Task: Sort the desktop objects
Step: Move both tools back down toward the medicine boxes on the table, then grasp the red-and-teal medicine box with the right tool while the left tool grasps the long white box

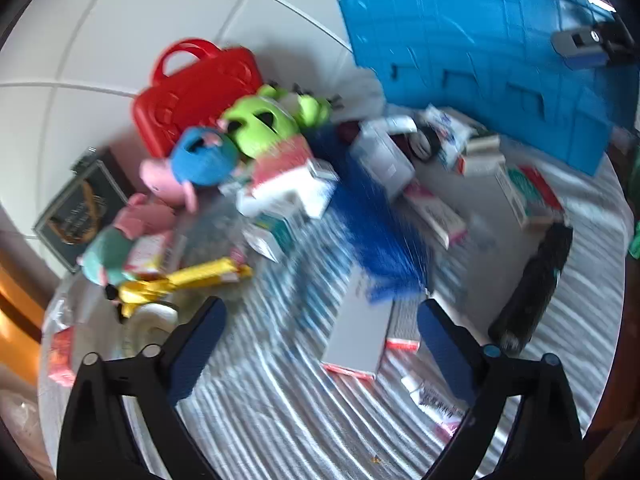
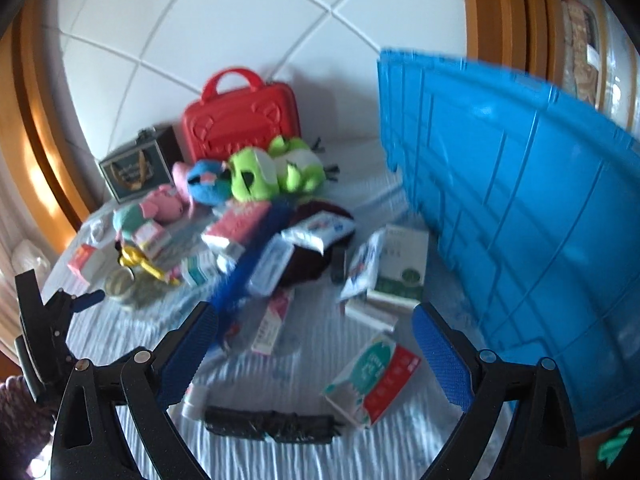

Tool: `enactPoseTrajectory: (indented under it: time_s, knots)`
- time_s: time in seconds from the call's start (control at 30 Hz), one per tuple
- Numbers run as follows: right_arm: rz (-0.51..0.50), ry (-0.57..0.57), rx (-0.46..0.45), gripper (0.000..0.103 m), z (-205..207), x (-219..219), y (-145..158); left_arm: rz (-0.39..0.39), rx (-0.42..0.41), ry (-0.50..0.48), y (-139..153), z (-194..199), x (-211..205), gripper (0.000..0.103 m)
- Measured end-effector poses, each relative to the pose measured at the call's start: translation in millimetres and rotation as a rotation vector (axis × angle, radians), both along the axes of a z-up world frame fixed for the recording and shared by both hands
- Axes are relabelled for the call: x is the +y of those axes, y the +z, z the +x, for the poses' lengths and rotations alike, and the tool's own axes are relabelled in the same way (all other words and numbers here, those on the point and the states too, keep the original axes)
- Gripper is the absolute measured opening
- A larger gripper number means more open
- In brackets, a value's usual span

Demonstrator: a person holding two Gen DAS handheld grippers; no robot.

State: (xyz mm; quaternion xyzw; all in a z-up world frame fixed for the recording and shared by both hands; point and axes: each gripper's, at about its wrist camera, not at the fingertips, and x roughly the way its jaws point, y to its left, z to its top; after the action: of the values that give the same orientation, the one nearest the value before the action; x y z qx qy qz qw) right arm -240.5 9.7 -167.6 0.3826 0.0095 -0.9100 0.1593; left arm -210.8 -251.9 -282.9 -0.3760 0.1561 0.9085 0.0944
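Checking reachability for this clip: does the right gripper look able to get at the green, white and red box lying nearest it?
Probably yes. The right gripper is open and empty, and the green, white and red box lies flat on the striped cloth between its fingers, nothing on top of it.

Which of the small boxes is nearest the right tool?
The green, white and red box, lying alone on the striped cloth between the open right tool; the other boxes sit farther back in the pile.

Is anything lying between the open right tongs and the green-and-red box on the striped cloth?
Nothing visible does. The right tongs are open and empty, and the green-and-red cardboard box lies just ahead between them. The folded black umbrella lies nearer the camera, to the left.
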Motion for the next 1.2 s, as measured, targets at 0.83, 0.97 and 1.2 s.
enactPoseTrajectory:
  time_s: [0.83, 0.97, 1.2]
  knots:
    - [0.117, -0.267, -0.268, 0.086, -47, 16, -141, 0.039, -0.154, -0.207, -62, -27, 3, 0.042]
    - [0.121, -0.337, -0.329, 0.080, -60, 22, -163, 0.047, -0.149, -0.174, -63, -25, 5, 0.042]
    - [0.153, -0.338, -0.340, 0.079, -82, 2, -169, 0.065, -0.157, -0.135, -63, -24, 5, 0.042]
